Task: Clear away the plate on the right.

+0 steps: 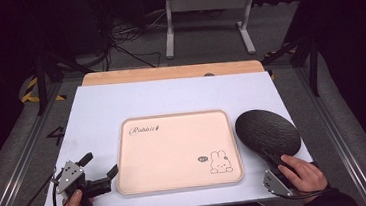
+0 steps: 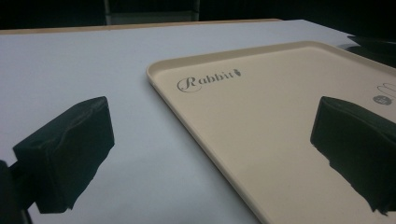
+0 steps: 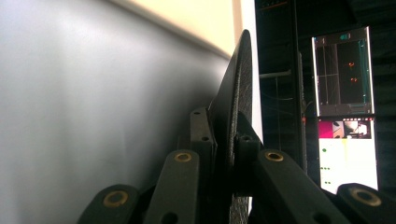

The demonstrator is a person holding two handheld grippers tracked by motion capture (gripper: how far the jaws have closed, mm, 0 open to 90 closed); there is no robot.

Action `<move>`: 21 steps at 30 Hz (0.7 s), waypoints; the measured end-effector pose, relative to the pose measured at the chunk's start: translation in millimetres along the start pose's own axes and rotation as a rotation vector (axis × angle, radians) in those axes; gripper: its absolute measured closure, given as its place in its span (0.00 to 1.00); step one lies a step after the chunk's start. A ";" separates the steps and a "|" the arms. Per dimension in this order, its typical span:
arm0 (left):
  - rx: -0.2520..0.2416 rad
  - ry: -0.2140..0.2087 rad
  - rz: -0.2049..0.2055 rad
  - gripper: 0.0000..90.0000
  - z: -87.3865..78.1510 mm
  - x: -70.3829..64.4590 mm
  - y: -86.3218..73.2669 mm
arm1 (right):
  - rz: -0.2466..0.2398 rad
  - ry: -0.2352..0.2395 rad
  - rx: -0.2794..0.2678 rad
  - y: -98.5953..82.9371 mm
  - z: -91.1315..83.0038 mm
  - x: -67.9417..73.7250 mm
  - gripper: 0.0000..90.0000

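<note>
A beige tray (image 1: 178, 183) with a rabbit drawing and the word "Rabbit" lies flat in the middle of the white table; its near left rim (image 2: 205, 154) runs between my left jaws. My left gripper (image 1: 99, 168) is open at the tray's near left corner, one jaw over the table, the other over the tray. A black textured plate (image 1: 267, 130) sits at the tray's right side. My right gripper (image 1: 271, 156) is shut on the plate's near rim; in the right gripper view the plate (image 3: 236, 88) stands edge-on between the jaws.
The white table top (image 1: 96, 110) has a wooden strip (image 1: 168, 72) along its far edge. Metal frame legs (image 1: 208, 15) and cables lie on the floor beyond. A lit screen (image 3: 345, 107) stands at the right of the right gripper view.
</note>
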State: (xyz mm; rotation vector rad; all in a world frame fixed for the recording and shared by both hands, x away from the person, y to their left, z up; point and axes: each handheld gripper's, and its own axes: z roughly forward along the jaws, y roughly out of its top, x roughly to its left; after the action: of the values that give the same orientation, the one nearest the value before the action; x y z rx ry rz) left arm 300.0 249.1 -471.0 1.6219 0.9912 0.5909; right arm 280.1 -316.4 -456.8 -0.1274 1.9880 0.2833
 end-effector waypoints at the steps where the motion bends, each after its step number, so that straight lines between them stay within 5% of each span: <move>1: 0.001 0.000 0.002 0.01 0.0 0.1 0.0 | 0.001 -0.004 -0.001 0.8 -0.5 -1.9 0.93; 21: 0.000 -0.001 0.003 0.01 0.1 0.1 0.1 | -0.090 -0.061 -0.060 25.7 -0.5 -34.9 0.92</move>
State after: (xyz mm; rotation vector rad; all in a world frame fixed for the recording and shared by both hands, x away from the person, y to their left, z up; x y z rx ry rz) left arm 300.1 249.1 -470.9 1.6243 0.9877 0.5919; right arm 288.8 -293.0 -421.3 -0.2430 1.9084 0.2860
